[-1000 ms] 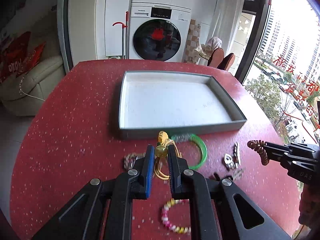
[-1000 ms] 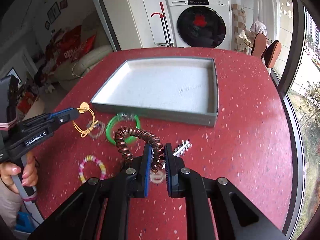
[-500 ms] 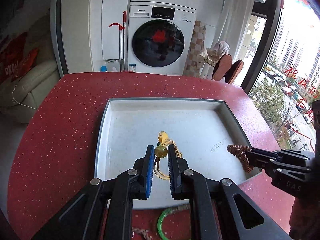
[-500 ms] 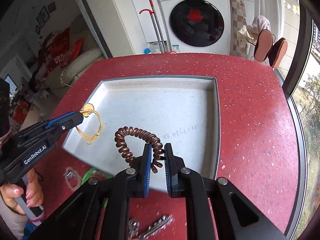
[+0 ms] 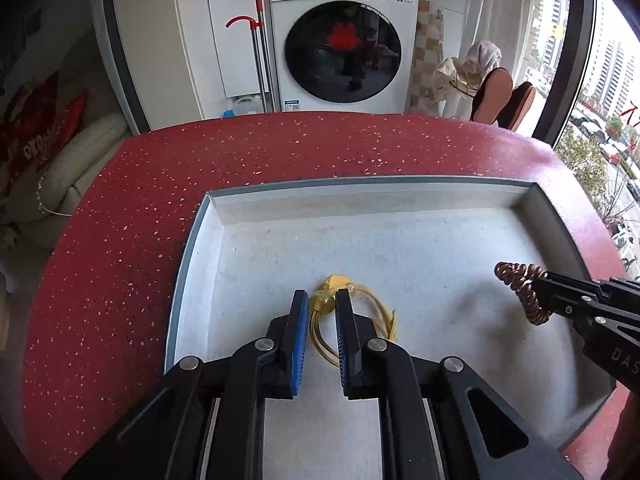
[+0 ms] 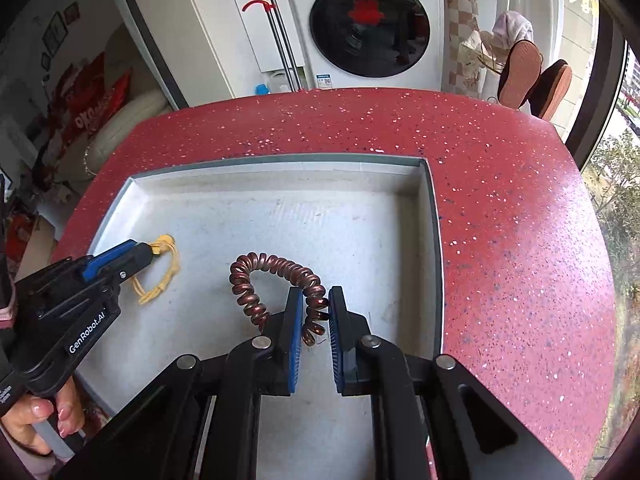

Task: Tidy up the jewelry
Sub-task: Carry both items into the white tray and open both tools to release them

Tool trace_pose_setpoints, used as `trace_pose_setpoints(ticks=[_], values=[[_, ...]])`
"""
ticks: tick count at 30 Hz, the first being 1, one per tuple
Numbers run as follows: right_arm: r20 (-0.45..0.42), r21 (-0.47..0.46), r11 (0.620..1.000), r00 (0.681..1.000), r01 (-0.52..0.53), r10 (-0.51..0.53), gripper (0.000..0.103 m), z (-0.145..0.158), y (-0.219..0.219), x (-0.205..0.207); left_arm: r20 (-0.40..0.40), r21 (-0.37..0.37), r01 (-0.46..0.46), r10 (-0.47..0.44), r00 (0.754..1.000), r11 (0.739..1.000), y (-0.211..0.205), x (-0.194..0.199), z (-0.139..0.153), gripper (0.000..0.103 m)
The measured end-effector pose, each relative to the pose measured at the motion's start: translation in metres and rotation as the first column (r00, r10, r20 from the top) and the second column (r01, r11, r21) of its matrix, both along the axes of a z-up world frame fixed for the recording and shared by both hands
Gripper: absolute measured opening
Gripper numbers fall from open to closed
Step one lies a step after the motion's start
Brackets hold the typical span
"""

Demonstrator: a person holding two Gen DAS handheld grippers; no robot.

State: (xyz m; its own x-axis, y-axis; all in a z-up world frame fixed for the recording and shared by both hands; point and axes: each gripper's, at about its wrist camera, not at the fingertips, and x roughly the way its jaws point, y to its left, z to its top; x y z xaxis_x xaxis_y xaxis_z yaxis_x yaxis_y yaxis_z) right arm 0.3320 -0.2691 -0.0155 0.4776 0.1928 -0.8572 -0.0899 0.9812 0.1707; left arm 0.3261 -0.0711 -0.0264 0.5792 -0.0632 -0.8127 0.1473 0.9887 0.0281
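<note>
A grey shallow tray (image 5: 208, 216) (image 6: 434, 240) lies on the red speckled table. My left gripper (image 5: 322, 300) is shut on a yellow cord bracelet (image 5: 376, 312) by its amber bead, low over the tray's left half. In the right wrist view the same bracelet (image 6: 168, 268) hangs from the left gripper (image 6: 150, 254). My right gripper (image 6: 314, 300) is shut on a copper spiral hair tie (image 6: 264, 264), whose loop arches left over the tray floor. From the left wrist view, the hair tie (image 5: 520, 284) hangs at the right gripper (image 5: 538, 284) over the tray's right half.
The red table (image 5: 120, 240) (image 6: 520, 240) curves round the tray, with its edge at the far side and right. A washing machine (image 5: 344, 40) and a mop stand beyond it. A person's hand (image 6: 36, 420) grips the left handle.
Both grippers moved forward and down from the loose jewelry at the table's front to above the tray, carrying the yellow bracelet and the copper hair tie. The other pieces have dropped out of view.
</note>
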Motion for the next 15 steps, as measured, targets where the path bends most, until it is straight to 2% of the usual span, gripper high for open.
trace_pose_setpoints(ticks=[3,7,9,11,15], values=[[0.008,-0.008,1.0,1.0,0.002,-0.002,0.015,-0.003,0.001,-0.001,-0.011,0.037,-0.006,0.007,1.0,0.999,-0.003,0.002,-0.01,0.031],[0.012,-0.019,1.0,1.0,-0.003,0.003,0.019,-0.002,0.004,-0.002,0.015,0.076,-0.009,0.008,1.0,0.997,-0.006,0.0,-0.01,0.032],[0.013,-0.012,1.0,1.0,0.003,-0.002,0.035,0.001,0.004,-0.002,0.012,0.086,-0.009,0.008,1.0,0.996,-0.009,0.0,-0.008,0.032],[0.024,0.0,1.0,1.0,0.011,-0.011,0.048,0.005,0.001,-0.003,-0.002,0.065,-0.015,0.015,1.0,0.998,-0.007,0.0,-0.007,0.032],[0.039,0.059,0.998,0.999,0.02,-0.022,0.048,0.016,-0.005,-0.007,-0.014,0.014,-0.028,0.029,0.999,1.0,-0.001,0.001,-0.003,0.032]])
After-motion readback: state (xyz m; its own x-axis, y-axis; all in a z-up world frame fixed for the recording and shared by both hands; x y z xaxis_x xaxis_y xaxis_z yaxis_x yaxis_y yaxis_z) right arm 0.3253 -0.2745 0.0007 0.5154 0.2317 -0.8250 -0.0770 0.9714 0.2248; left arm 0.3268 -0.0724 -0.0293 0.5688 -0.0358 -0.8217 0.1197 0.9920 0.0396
